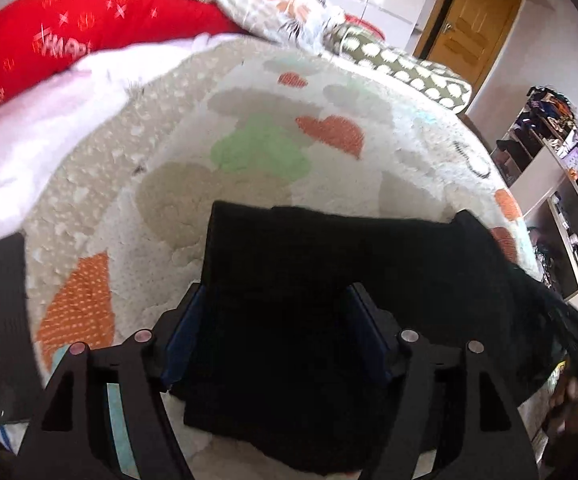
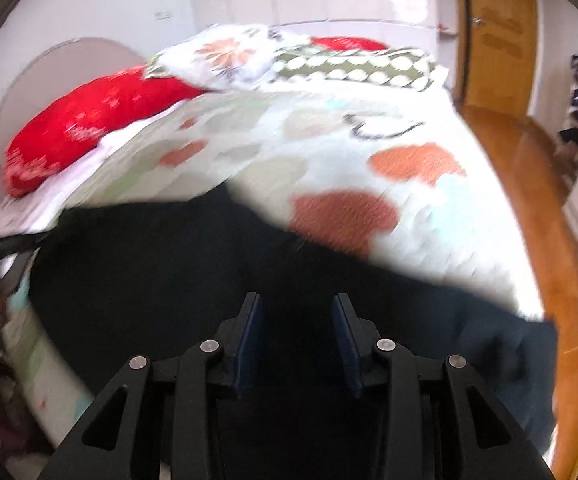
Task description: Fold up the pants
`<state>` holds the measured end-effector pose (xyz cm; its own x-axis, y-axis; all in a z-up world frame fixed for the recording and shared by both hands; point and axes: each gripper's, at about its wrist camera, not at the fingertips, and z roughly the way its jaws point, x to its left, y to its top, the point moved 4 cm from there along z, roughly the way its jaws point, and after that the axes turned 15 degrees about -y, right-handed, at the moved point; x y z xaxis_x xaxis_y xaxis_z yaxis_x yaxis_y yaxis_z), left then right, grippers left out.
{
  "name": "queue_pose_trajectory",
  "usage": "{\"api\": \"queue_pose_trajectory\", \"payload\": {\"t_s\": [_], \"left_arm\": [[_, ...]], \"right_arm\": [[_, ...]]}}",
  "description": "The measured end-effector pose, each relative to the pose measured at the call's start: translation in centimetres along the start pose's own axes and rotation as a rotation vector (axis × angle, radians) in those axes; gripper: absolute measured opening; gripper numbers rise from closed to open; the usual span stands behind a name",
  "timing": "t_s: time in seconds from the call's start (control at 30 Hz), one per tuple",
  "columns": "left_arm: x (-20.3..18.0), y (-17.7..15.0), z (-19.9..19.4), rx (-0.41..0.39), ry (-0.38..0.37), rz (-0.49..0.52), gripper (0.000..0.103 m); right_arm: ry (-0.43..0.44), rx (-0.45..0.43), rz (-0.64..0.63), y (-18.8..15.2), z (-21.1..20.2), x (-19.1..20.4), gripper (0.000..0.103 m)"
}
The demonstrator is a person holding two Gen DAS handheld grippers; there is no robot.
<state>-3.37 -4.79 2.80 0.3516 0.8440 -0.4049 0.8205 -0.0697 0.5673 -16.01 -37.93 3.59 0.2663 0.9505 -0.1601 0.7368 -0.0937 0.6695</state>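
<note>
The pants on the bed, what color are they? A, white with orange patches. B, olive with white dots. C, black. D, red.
C: the pants are a plain black cloth lying on the patterned bedspread, in front of the left gripper.

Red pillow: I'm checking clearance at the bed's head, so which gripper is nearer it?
Left, seemingly. The left gripper hangs open over the black pants, red pillow looming close; the right gripper views it farther off.

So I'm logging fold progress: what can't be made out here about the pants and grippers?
- Pants: near edge hidden behind the left gripper in the left wrist view.
- Pants: layers unreadable, black, motion-blurred, right wrist view.
- Right gripper: fingers apart, cloth contact unclear against black.
- Pants: far right end blurred, left view.
</note>
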Motion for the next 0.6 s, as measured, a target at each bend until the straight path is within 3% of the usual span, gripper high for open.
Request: {"api": "queue_pose_trajectory", "payload": {"t_s": [0.17, 0.23, 0.37, 0.6], "left_arm": [[-1.5, -0.3, -1.6, -0.037, -0.036, 0.015, 0.07], [-1.9, -0.7, -1.5, -0.029, -0.022, 0.039, 0.07], [-2.2, -0.9, -1.3, -0.023, -0.007, 0.054, 0.07], [-4.2, -1.0, -2.6, -0.041, -0.064, 0.095, 0.071]], "right_arm": [[-0.131, 0.033, -0.081, 1.6, 4.3, 0.1, 0.034], [-0.194, 0.017, -0.076, 1.8, 5.3, -0.9, 0.044], [-0.151, 0.048, 0.069, 2.0, 5.6, -4.0, 0.045], [-0.007, 0.017, 0.046, -0.6, -1.4, -4.4, 0.048]]}}
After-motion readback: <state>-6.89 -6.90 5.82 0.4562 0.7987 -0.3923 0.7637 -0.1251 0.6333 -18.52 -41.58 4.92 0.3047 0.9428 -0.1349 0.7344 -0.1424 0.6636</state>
